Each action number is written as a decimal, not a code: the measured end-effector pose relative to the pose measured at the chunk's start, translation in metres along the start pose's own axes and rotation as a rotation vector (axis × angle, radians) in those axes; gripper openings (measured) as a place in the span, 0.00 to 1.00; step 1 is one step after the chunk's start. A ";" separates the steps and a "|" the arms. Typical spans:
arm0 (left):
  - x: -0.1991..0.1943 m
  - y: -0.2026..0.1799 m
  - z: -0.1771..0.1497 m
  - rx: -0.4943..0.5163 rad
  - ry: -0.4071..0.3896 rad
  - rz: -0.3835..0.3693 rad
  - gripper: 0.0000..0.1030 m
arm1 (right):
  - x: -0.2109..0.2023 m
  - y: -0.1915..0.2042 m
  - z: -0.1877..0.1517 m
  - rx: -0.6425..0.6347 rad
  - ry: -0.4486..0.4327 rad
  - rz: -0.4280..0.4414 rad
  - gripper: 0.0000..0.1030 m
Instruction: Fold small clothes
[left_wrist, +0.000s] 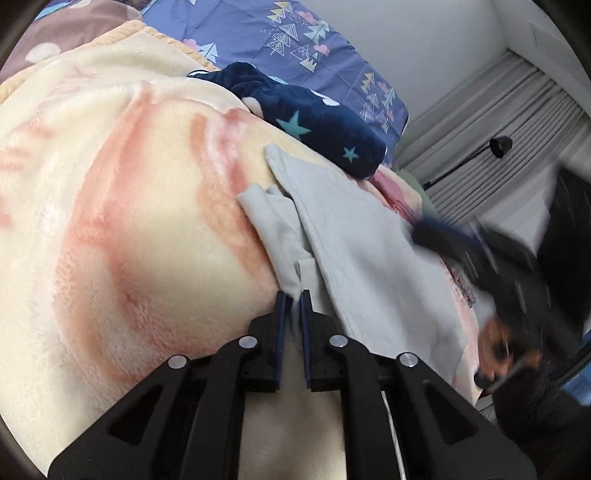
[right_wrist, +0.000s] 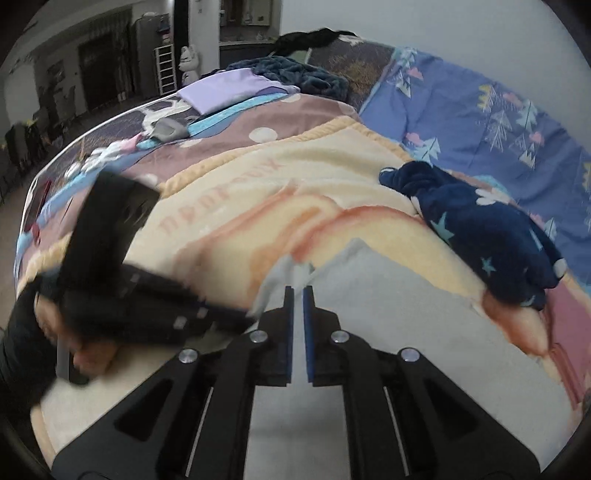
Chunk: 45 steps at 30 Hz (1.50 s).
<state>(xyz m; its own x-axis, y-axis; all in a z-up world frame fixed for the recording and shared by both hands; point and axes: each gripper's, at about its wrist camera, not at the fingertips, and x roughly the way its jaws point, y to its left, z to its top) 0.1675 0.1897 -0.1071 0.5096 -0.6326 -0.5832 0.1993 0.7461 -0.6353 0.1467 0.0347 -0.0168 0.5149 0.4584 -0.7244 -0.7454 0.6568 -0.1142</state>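
My left tongs (left_wrist: 294, 295) are nearly closed, and a corner of the pale grey garment (left_wrist: 354, 236) sits in the narrow gap between their blue pads, so I am pinching its hem. My right tongs (right_wrist: 298, 291) are likewise almost clenched, their tips at the far edge of the same garment (right_wrist: 369, 295); whether the cloth is truly caught between them I cannot tell. The garment lies spread on the cream and pink fleece blanket (left_wrist: 129, 203) that covers the bed, with a smaller flap of it bunched beside my left tongs. Just beyond the garment, toward the blue tree-print sheet (right_wrist: 480, 122), lies a crumpled navy garment with stars (right_wrist: 491, 229). From the left camera my right hand (left_wrist: 506, 350) shows only as a blur past the garment's far side.
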 end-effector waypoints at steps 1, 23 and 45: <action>-0.001 0.001 0.000 -0.011 -0.005 -0.007 0.11 | -0.014 0.012 -0.013 -0.040 -0.014 -0.003 0.12; -0.004 0.002 0.004 -0.082 -0.043 -0.159 0.50 | -0.026 0.143 -0.102 -0.380 -0.097 -0.239 0.04; 0.043 -0.007 0.045 -0.094 -0.039 0.003 0.07 | -0.022 0.158 -0.112 -0.379 -0.097 -0.304 0.06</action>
<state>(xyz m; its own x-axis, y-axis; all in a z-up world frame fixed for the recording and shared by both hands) 0.2256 0.1661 -0.1049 0.5426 -0.6205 -0.5662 0.1194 0.7242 -0.6792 -0.0304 0.0613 -0.0950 0.7565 0.3454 -0.5554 -0.6477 0.5135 -0.5628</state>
